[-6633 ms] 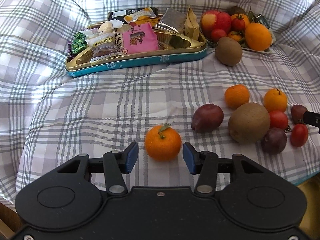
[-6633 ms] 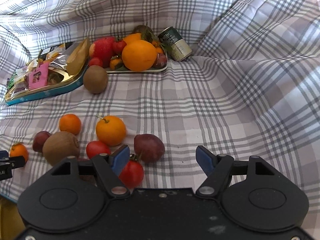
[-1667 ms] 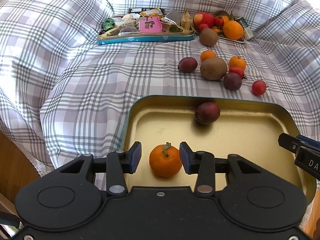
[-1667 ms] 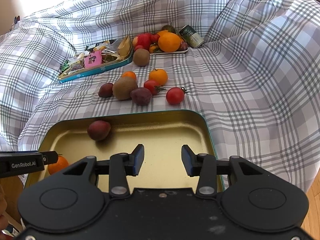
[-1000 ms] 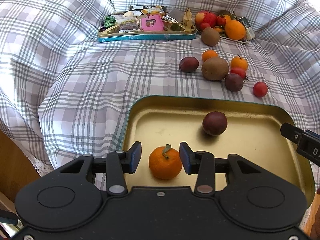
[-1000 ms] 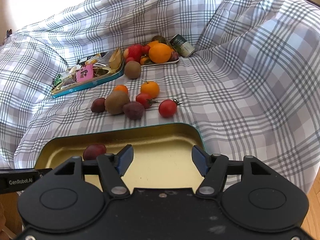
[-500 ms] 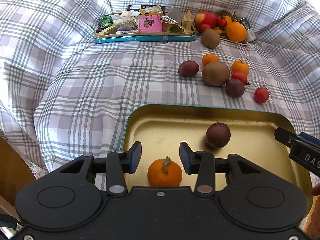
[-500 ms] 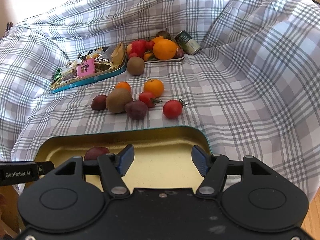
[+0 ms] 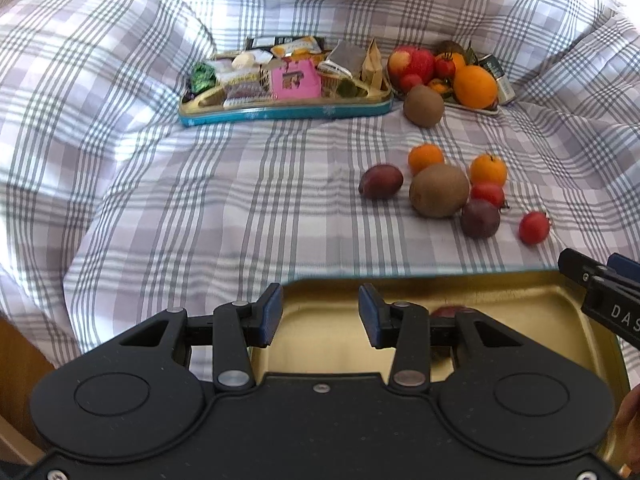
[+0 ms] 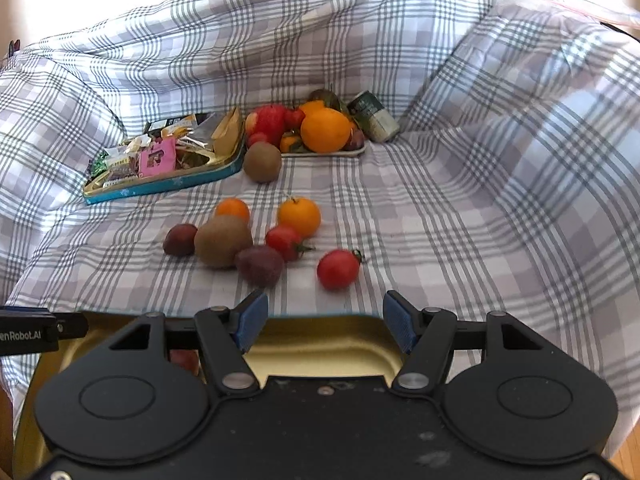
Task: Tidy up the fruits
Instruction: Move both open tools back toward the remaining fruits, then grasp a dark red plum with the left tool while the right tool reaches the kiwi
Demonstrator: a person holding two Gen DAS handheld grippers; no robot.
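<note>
Two fruits are now off the cloth: my left gripper (image 9: 320, 310) has left its mandarin down in the gold tray (image 9: 520, 300), out of view, beside the plum (image 9: 452, 312). Both grippers, the right (image 10: 324, 326) too, stand half open and empty. The tray's long axis runs left to right, and seven fruits, nearest a tomato (image 10: 338, 269), wait beyond its far rim.

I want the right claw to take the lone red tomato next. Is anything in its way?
Nothing visible. The right claw stands open over the gold tray's far rim, and only bare checked cloth lies between it and the tomato.
</note>
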